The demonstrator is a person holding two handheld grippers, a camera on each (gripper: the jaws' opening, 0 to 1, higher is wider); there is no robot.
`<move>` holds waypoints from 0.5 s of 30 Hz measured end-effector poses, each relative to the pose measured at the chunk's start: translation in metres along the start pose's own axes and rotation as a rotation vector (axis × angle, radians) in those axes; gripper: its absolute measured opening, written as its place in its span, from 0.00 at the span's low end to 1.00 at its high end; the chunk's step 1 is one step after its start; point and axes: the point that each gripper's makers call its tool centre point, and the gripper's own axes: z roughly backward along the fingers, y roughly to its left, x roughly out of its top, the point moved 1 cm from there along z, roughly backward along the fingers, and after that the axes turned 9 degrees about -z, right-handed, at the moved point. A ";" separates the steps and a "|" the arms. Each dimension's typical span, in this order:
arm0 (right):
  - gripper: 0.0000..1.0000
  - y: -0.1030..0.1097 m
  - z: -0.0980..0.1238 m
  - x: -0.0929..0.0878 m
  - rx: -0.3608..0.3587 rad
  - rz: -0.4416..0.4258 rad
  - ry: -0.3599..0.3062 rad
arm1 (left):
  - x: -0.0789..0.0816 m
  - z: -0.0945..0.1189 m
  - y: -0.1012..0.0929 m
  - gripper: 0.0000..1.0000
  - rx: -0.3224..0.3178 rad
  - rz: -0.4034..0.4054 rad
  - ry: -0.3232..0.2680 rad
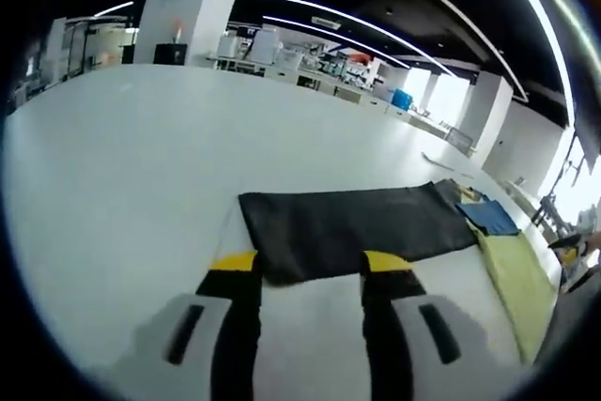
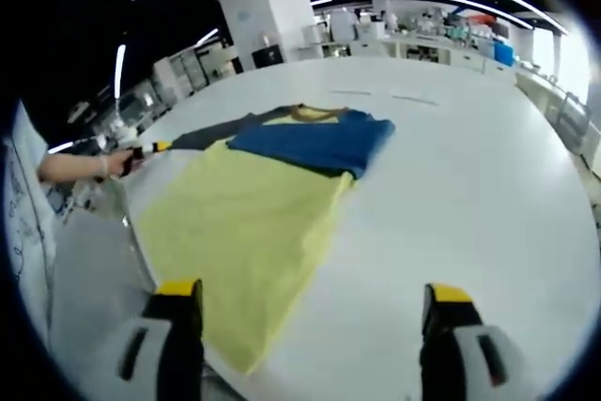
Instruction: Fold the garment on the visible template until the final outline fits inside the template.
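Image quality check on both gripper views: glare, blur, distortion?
Left gripper view: window glare at right washes out the far table edge; strong fisheye bend; dark sleeve reads clearly. Right gripper view: ceiling light strips curve; garment evenly lit, no hard shadows; edges soft, the hand at left blurred.

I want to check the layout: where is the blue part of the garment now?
In the right gripper view the blue part lies on the white table, at the far end of the yellow part.
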 end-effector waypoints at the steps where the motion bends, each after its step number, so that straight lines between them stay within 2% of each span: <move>1: 0.98 -0.001 0.000 -0.001 -0.001 -0.003 0.002 | 0.000 0.000 0.002 0.30 0.010 0.000 0.002; 2: 0.98 -0.001 -0.001 -0.001 -0.003 -0.003 0.003 | -0.001 -0.001 0.006 0.26 0.030 -0.013 0.004; 5: 0.98 -0.001 0.001 -0.001 -0.006 -0.002 0.000 | -0.002 -0.002 0.015 0.15 0.078 0.017 0.008; 6: 0.98 -0.001 0.001 -0.001 -0.005 -0.002 -0.003 | -0.001 -0.002 0.016 0.05 0.086 0.033 0.005; 7: 0.98 -0.002 0.001 0.000 -0.004 -0.003 -0.004 | -0.001 -0.002 0.017 0.00 0.084 0.030 0.005; 9: 0.98 -0.003 0.001 -0.001 -0.007 -0.004 -0.005 | 0.001 -0.003 0.020 0.00 0.098 0.066 -0.014; 10: 0.98 -0.003 0.001 -0.001 -0.008 -0.004 -0.006 | 0.003 -0.003 0.014 0.00 0.077 0.086 -0.019; 13: 0.97 -0.004 0.002 -0.001 -0.008 -0.012 -0.009 | 0.009 -0.003 0.011 0.00 0.057 0.054 -0.024; 15: 0.97 -0.003 0.002 -0.001 -0.005 -0.015 -0.017 | 0.014 -0.002 0.009 0.00 0.046 0.067 -0.030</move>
